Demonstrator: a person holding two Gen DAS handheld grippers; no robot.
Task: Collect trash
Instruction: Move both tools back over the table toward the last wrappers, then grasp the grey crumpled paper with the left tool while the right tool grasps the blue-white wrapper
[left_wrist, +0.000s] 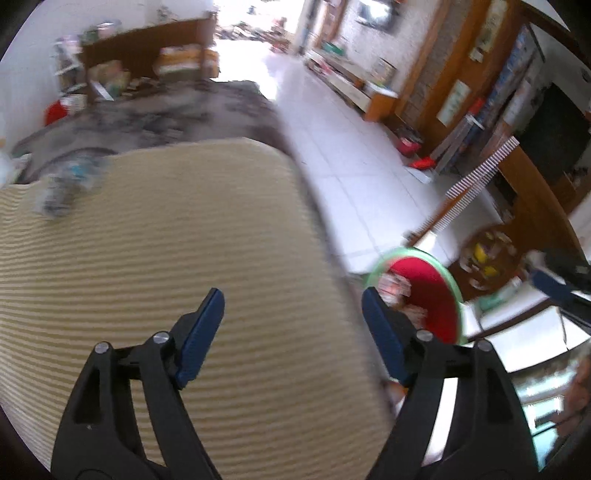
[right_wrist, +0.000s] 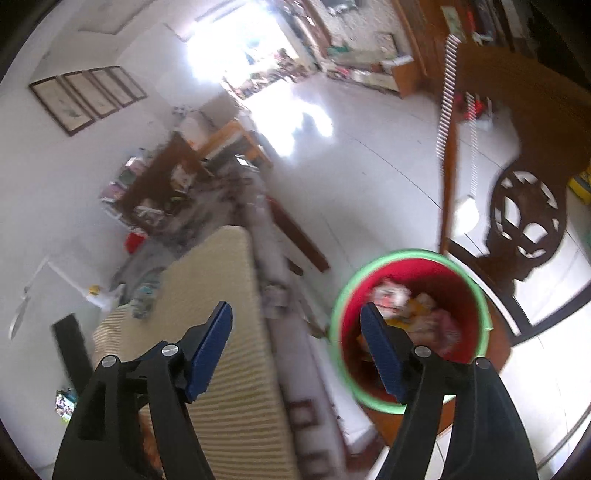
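Looks like we're partway through, since the red bin (right_wrist: 410, 325) on the floor already has wrappers in it while a crumpled bit of trash (left_wrist: 62, 192) sits on the striped mat (left_wrist: 184, 258), and both our left gripper (left_wrist: 291, 332) and right gripper (right_wrist: 299, 343) tilt downward, spread apart, carrying nothing.

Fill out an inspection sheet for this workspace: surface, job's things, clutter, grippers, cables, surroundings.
Surface: cream ribbed mat over a sofa-like seat.
Job's things: red bin with green rim on the floor, wrappers inside; blurred plastic trash lies on the mat.
Clutter: crowded brown shelf.
Grippers: left gripper open, empty; right gripper open, empty.
Cables: nothing seen.
Surroundings: white tiled floor, carved wooden chair.
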